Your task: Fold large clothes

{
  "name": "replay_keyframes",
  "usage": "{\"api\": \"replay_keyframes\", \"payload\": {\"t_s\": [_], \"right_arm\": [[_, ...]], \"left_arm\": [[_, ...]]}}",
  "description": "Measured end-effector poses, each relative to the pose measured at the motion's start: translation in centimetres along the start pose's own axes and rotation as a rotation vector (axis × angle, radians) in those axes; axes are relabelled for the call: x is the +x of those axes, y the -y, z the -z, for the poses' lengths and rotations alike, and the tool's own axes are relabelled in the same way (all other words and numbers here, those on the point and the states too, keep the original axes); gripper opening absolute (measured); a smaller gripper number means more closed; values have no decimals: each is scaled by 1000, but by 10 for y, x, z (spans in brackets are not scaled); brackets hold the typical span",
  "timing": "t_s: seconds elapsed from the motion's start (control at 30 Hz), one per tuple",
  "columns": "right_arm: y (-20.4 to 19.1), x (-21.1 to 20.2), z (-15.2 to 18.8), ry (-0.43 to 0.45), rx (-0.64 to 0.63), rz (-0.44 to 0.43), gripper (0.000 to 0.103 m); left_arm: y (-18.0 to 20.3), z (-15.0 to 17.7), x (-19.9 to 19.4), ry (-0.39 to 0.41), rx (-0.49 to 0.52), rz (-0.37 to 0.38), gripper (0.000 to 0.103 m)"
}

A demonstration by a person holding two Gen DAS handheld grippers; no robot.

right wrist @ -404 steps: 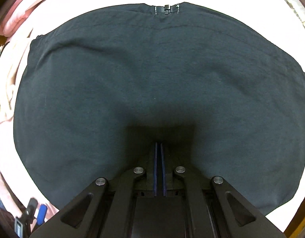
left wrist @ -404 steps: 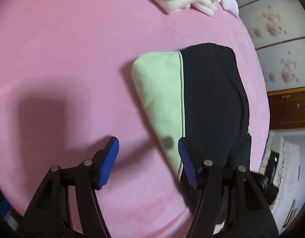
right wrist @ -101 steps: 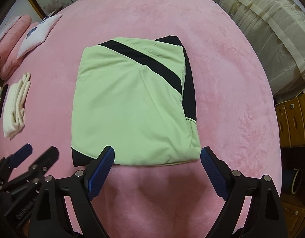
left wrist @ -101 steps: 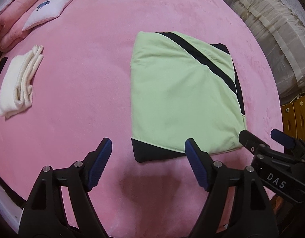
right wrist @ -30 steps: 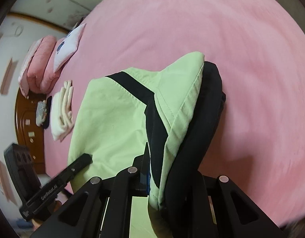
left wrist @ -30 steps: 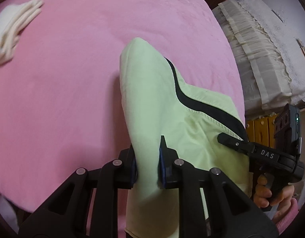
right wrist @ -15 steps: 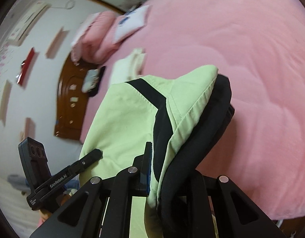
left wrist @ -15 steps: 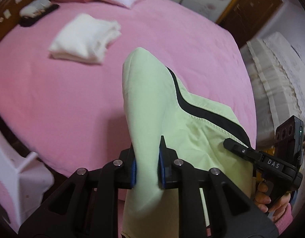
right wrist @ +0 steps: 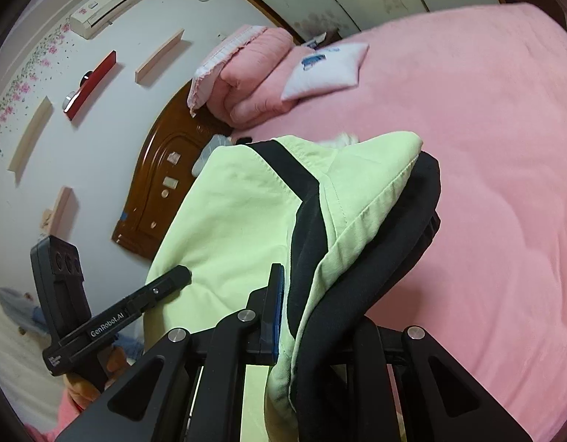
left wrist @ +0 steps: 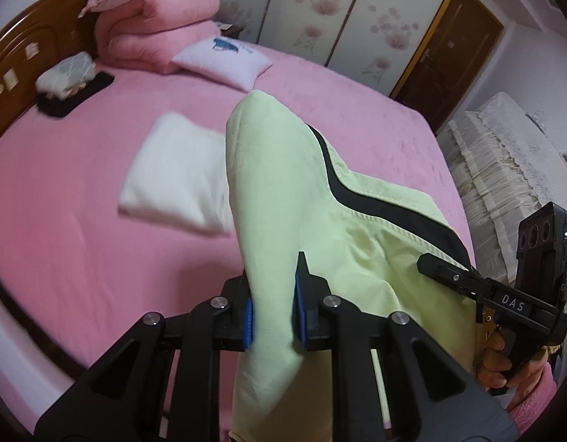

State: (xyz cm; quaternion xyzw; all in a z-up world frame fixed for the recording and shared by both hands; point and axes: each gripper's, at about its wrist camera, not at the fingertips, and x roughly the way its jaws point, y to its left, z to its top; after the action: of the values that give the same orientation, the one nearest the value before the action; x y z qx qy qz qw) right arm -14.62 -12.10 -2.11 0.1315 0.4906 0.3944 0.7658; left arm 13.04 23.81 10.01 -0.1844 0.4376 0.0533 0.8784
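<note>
The folded green and black garment hangs in the air above the pink bed, held between both grippers. My left gripper is shut on its pale green edge. My right gripper is shut on the thick black and green side; its right finger is hidden under the cloth. In the left wrist view the right gripper reaches in from the right, a hand on its handle. The right wrist view has the left gripper at the lower left.
A folded white garment lies on the bed, partly behind the held one. At the head of the bed are a white cushion, a stacked pink quilt and a wooden headboard. A cream-covered furniture piece stands at right.
Both grippers have lifted the folded garment off the bed and swung it toward the head of the bed; the white garment, cushion and headboard have come into view.
</note>
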Motion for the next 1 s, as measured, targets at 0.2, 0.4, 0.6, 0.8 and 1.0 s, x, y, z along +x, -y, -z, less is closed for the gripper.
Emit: {"api": "replay_keyframes", "payload": {"t_s": [0.2, 0.4, 0.6, 0.8, 1.0], "right_arm": [[-89, 111, -94, 39, 4, 57, 12], [-160, 267, -186, 41, 25, 55, 12], [-198, 410, -279, 30, -34, 58, 12], [-167, 507, -330, 32, -72, 79, 12], [-67, 624, -308, -54, -1, 289, 12]], "left_arm": [[-90, -101, 34, -5, 40, 21, 14], [-162, -193, 74, 37, 66, -41, 14], [-227, -268, 131, 61, 46, -94, 14], [-267, -295, 223, 68, 98, -116, 15], [-310, -250, 401, -286, 306, -462, 21]]}}
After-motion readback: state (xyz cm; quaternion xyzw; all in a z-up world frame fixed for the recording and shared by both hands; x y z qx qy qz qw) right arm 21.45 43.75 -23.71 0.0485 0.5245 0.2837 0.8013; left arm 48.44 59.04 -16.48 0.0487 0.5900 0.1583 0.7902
